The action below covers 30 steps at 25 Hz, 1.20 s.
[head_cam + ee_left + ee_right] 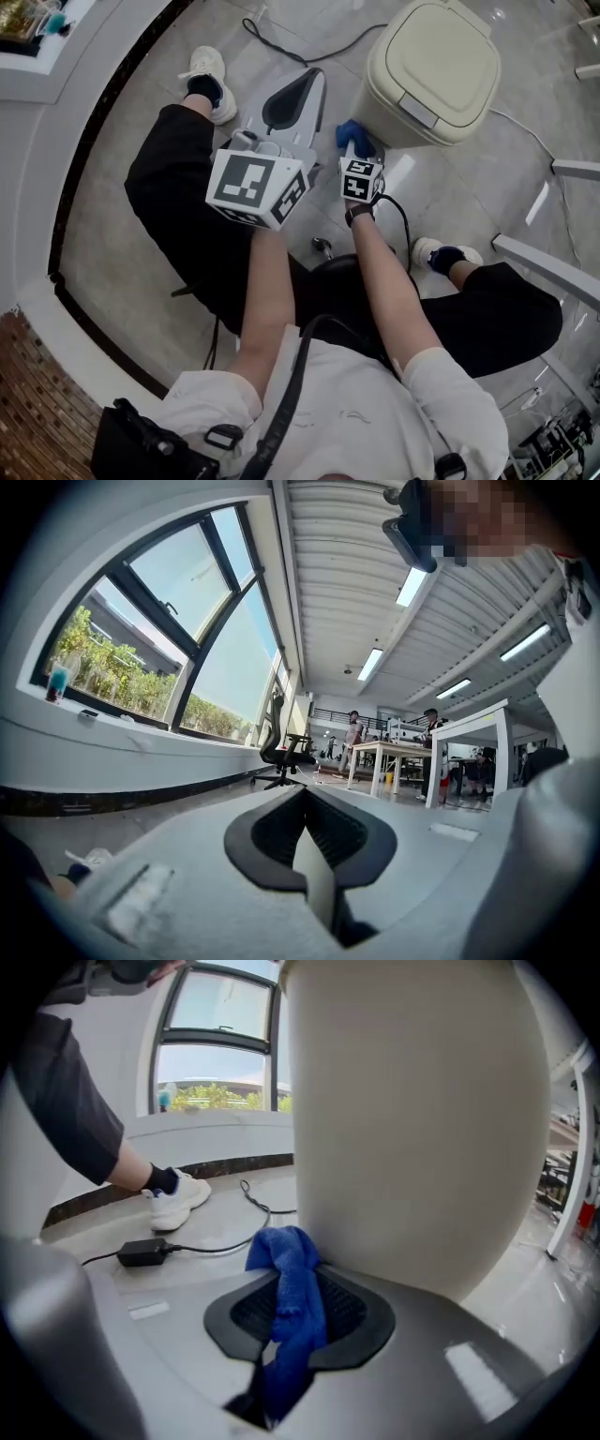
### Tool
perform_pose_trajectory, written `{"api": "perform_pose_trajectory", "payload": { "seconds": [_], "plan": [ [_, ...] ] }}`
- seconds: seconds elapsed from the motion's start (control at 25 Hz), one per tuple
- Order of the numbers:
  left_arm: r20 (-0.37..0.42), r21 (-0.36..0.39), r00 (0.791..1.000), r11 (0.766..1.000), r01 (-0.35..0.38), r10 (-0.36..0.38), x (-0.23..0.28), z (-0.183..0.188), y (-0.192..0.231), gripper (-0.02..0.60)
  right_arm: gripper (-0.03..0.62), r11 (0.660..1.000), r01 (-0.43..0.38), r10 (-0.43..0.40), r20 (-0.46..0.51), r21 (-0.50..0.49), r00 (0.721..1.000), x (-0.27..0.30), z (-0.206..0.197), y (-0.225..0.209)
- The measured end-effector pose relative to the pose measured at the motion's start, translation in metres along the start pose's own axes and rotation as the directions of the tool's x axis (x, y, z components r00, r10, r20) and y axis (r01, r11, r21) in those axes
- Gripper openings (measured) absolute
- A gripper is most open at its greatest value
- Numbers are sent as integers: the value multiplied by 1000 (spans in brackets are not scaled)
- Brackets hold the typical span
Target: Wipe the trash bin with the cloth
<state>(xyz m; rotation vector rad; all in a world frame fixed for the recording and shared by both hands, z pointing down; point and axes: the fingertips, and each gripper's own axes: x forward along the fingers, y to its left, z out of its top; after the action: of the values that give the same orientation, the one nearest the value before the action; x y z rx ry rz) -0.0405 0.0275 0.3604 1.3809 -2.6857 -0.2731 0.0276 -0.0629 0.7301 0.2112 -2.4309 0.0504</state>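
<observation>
The trash bin (433, 70) stands on the floor (112, 244) at the far right. The cloth (353, 138) sits between the fingers (370, 1312) of the right gripper (354, 148) and touches the bin's near left wall. The left gripper (305, 89) is just to its left, apart from the bin. A cable (309, 52) runs along the floor left of the bin to an adapter (142, 1252). One shoe (211, 80) rests far left of the grippers, and another shoe (441, 253) sits on the near side of the bin.

Blue cloth (291, 1288) seemingly against cream bin (412, 1119)
</observation>
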Motion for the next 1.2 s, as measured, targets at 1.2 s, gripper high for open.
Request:
{"api": "perform_pose_trajectory", "payload": {
  "seconds": [1.2],
  "plan": [
    [20, 23, 990, 989, -143, 143, -31, -2, -40, 0, 69, 880, 117, 88, 399, -460, 913, -95, 89, -8]
  ]
}}
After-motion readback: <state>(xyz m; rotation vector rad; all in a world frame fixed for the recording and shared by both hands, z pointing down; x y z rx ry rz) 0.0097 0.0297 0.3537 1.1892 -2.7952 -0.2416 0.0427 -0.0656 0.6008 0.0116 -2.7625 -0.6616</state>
